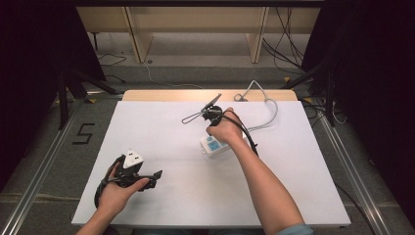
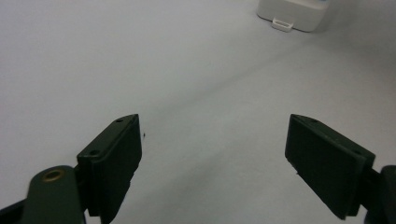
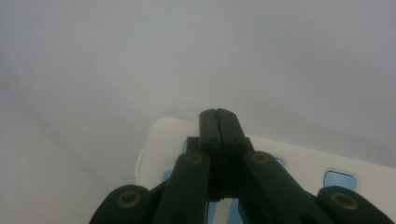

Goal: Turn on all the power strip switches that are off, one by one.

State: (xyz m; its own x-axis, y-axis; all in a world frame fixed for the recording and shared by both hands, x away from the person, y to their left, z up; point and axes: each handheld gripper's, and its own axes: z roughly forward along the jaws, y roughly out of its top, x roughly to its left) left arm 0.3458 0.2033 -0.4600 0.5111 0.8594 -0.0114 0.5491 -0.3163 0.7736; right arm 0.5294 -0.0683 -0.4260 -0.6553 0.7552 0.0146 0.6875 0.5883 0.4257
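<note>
Right gripper [image 1: 211, 128]: high view, above the white power strip [image 1: 215, 145] at mid-table [image 1: 166, 127]. Left gripper [image 1: 155, 175]: near edge.
Left gripper view: jaws wide apart, nothing between; power strip [image 2: 292, 14] far off.
Right gripper view: jaws pressed together, empty, over power strip [image 3: 299, 165].

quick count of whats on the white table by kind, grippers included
power strip with its grey cable: 1
left gripper, fingers apart: 1
right gripper, fingers shut over the power strip: 1
total: 3
</note>
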